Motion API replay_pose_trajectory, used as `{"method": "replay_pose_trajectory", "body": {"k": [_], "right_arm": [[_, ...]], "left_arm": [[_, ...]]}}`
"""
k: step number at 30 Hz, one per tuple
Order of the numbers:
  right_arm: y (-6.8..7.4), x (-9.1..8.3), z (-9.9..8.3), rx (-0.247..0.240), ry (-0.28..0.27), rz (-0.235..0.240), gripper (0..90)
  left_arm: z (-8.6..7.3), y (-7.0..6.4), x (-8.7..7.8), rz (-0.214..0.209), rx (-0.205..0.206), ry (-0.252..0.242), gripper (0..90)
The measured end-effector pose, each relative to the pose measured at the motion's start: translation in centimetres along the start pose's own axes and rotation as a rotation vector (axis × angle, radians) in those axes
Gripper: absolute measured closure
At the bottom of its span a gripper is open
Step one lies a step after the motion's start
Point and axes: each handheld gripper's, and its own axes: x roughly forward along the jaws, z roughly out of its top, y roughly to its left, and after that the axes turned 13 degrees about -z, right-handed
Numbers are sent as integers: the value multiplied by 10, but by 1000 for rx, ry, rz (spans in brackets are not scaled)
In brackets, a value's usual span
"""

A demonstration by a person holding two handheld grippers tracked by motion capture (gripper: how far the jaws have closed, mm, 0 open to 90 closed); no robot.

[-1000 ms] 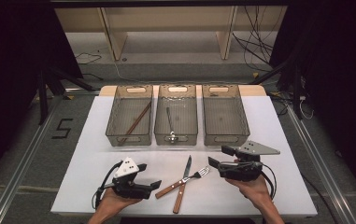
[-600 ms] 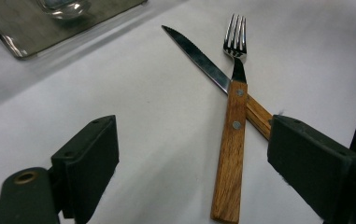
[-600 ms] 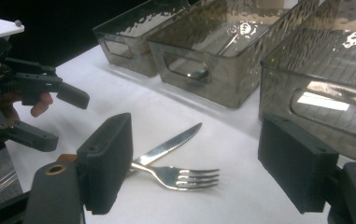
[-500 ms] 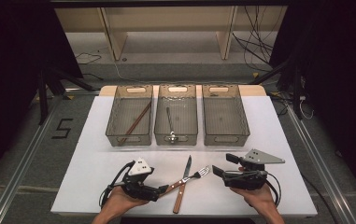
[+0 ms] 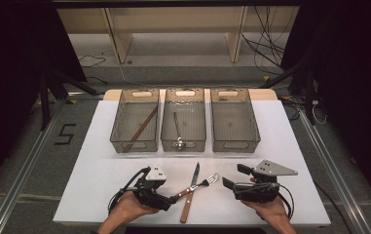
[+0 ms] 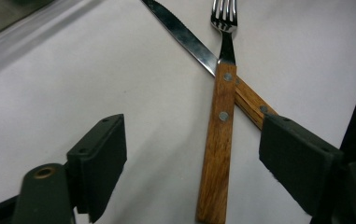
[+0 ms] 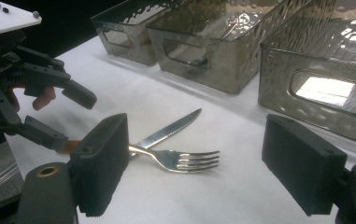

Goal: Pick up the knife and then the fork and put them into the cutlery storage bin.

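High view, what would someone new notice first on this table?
Probably the fork lying crossed over the knife near the table's front edge, between the two hand-held grippers. The left gripper, jaws open, sits at the fork's wooden handle. Behind stand three clear bins in a row.

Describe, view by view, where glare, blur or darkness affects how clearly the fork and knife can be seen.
High view: dark surroundings, evenly lit table; fork and knife small but distinct. Left gripper view: fork sharp, glare on the knife blade, near jaws soft. Right gripper view: fork tines glint, jaws blurred, bins show bright reflections.
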Motion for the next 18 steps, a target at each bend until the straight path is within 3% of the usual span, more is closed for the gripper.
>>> {"method": "replay_pose_trajectory", "body": {"k": [10, 18], "right_arm": [[-1, 1, -2, -6, 7, -1, 243], [2, 2, -1, -14, 11, -3, 246]], "left_arm": [[7, -4, 9, -33, 20, 81, 374], [10, -10, 18, -24, 59, 124, 512]]}}
